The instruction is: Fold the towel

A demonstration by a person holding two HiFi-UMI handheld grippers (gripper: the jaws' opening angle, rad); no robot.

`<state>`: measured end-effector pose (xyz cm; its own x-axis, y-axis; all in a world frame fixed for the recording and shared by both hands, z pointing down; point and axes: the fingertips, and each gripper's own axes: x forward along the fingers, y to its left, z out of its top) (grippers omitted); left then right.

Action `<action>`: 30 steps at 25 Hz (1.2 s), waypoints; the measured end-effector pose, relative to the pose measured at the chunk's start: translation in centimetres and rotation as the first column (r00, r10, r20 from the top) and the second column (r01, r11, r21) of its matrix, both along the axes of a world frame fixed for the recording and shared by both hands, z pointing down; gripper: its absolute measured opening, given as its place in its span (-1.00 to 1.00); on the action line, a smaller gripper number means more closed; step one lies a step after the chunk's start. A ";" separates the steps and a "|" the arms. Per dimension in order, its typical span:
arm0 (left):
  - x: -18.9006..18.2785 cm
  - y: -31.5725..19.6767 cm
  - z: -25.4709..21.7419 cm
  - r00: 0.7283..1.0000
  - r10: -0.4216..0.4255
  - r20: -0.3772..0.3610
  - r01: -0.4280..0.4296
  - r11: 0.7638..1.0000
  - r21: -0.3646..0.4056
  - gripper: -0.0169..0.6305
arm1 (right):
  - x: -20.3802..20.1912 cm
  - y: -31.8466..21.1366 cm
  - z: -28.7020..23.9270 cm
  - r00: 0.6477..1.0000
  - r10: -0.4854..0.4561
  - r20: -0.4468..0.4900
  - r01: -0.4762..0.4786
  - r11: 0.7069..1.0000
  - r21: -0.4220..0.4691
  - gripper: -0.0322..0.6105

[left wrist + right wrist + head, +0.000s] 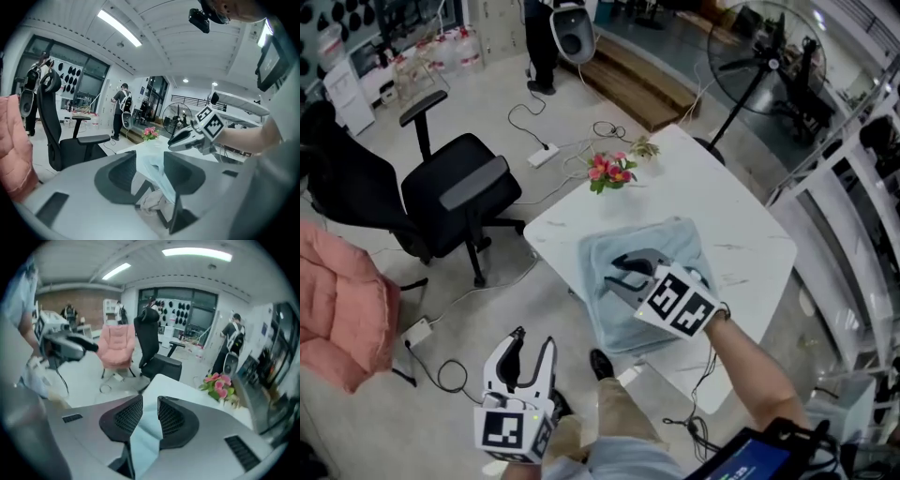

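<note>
Off the tabletop's left edge, over the floor, the left hand-held gripper hangs with its jaws spread and nothing between them. Its own view shows only the distant scene through the gap, and it takes no part in the fold at this moment. At the tabletop's far corner stands a bunch of pink flowers, clear of the work. On the tabletop, toward its near side, lies the towel, pale blue, as a compact, roughly four-sided pad. A lighter upper layer sits inside a darker margin, which suggests that at least one fold is already made, though the number of layers cannot be told. Over the middle of the tabletop the right hand-held gripper points down at the cloth with its jaws partly apart. Pale blue cloth shows in the gap in its own view, but the pads do not appear to press on it, so the towel reads as free rather than pinched. Judged from this lie, the task is well along; what may remain is one more fold or a squaring of the edges.
</note>
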<state>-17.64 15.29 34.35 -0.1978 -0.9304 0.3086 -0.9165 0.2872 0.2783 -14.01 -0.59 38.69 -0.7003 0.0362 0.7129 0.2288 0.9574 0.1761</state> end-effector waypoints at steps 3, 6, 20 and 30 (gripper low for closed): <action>-1.1 -0.4 1.3 0.999 -0.043 -0.011 0.043 0.999 -0.018 -0.38 | -2.2 -4.5 3.5 0.982 -0.160 -0.099 0.179 0.958 0.225 -0.56; -1.9 -0.4 3.3 0.994 -0.098 -0.042 0.095 0.994 -0.055 -0.37 | -3.5 -6.8 7.1 0.952 -0.253 -0.173 0.282 0.944 0.169 -0.55; -4.3 -2.5 7.9 0.969 -0.227 -0.100 0.215 0.969 -0.121 -0.37 | -5.4 -9.4 12.4 0.880 -0.413 -0.234 0.438 0.896 0.068 -0.73; -4.6 -3.3 6.2 0.969 -0.228 -0.095 0.221 0.971 -0.087 -0.37 | -8.0 -8.7 6.9 0.920 -0.392 0.029 0.386 0.915 0.116 -0.75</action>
<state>-22.23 12.03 40.60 -0.3624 -0.8391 0.4057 -0.7936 0.5061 0.3377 -21.98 -9.26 45.64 -0.6811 0.2397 0.6918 0.5676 0.7698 0.2921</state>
